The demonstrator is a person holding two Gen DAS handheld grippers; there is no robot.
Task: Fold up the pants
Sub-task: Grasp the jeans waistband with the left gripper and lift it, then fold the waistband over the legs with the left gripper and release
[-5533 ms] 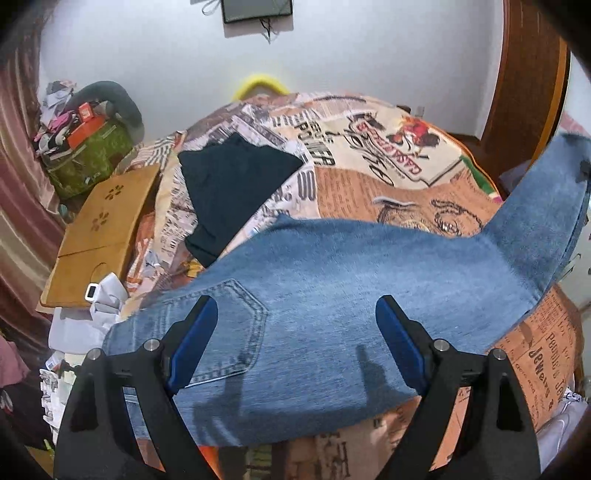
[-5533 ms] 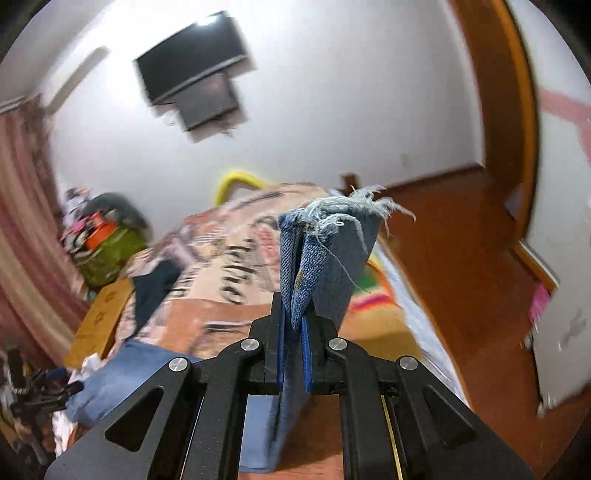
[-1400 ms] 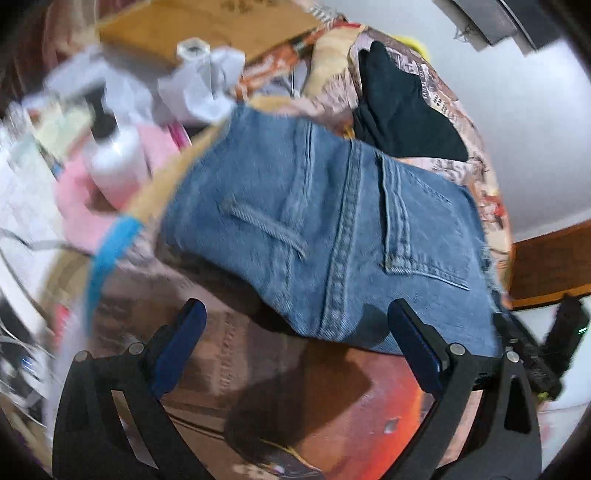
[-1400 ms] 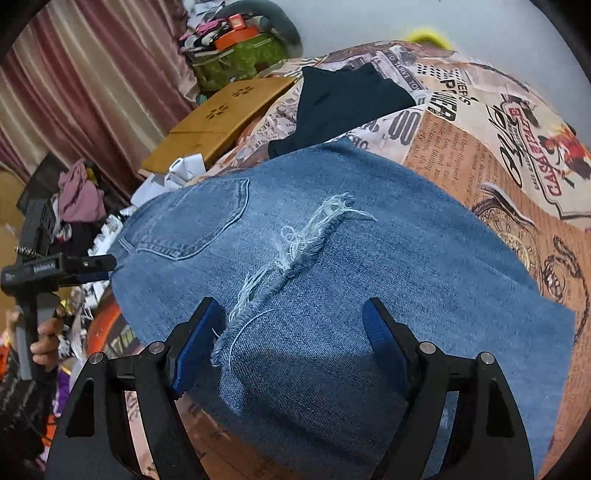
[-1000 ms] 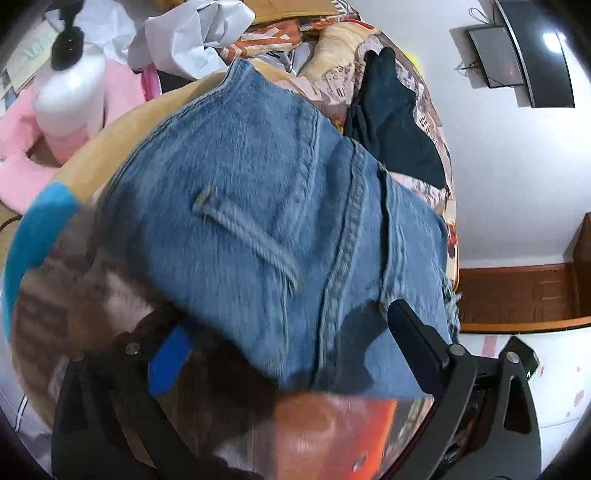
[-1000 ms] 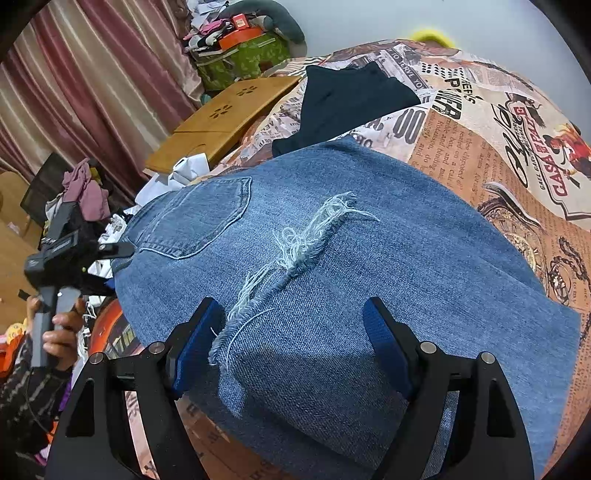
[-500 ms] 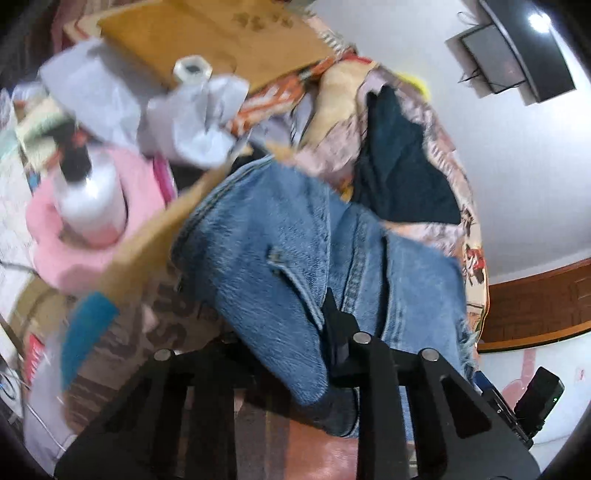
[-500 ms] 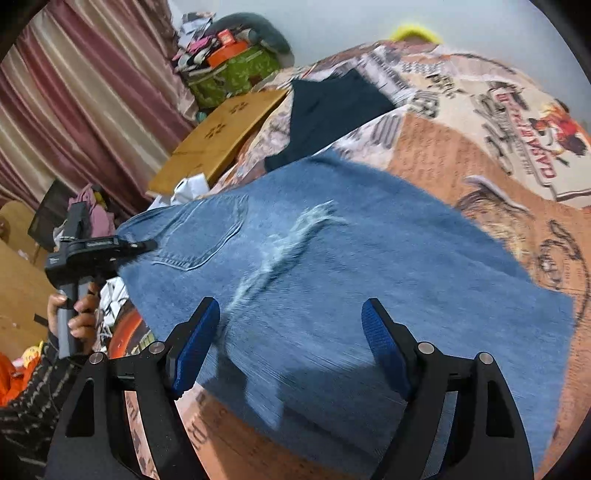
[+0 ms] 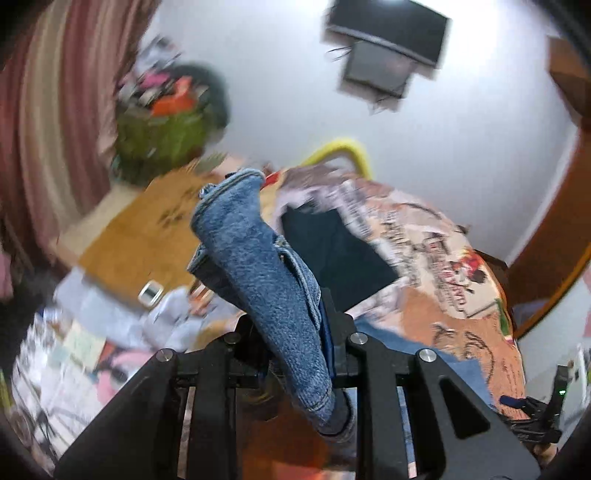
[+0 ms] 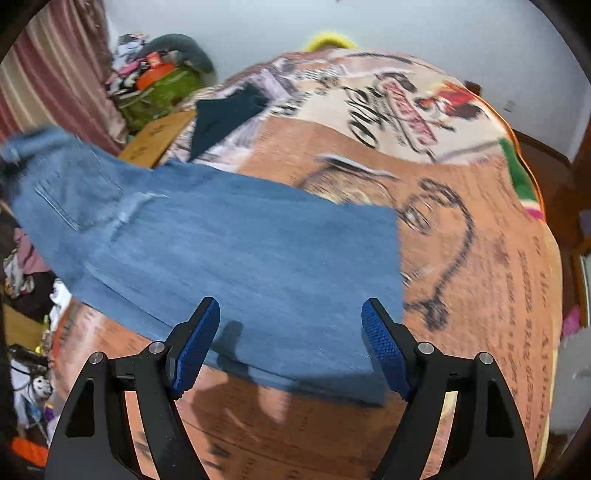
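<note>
Blue denim pants (image 10: 229,243) lie folded across a bed with a printed orange and cream cover (image 10: 480,236). The waist end with a back pocket (image 10: 77,195) is lifted off the bed at the left. My left gripper (image 9: 295,332) is shut on the waistband of the pants (image 9: 258,273), which stands up between its fingers. My right gripper (image 10: 290,343) is open and empty, hovering above the near edge of the pants at the folded end.
A dark garment (image 10: 225,118) lies on the bed behind the pants. A wooden board (image 9: 140,229) and clutter sit left of the bed. A green bag (image 10: 159,92) stands by the striped curtain. A TV (image 9: 388,33) hangs on the white wall.
My left gripper closed on the waistband and lifted it up off the bed. My right gripper stayed open and shifted right along the pants toward the folded end.
</note>
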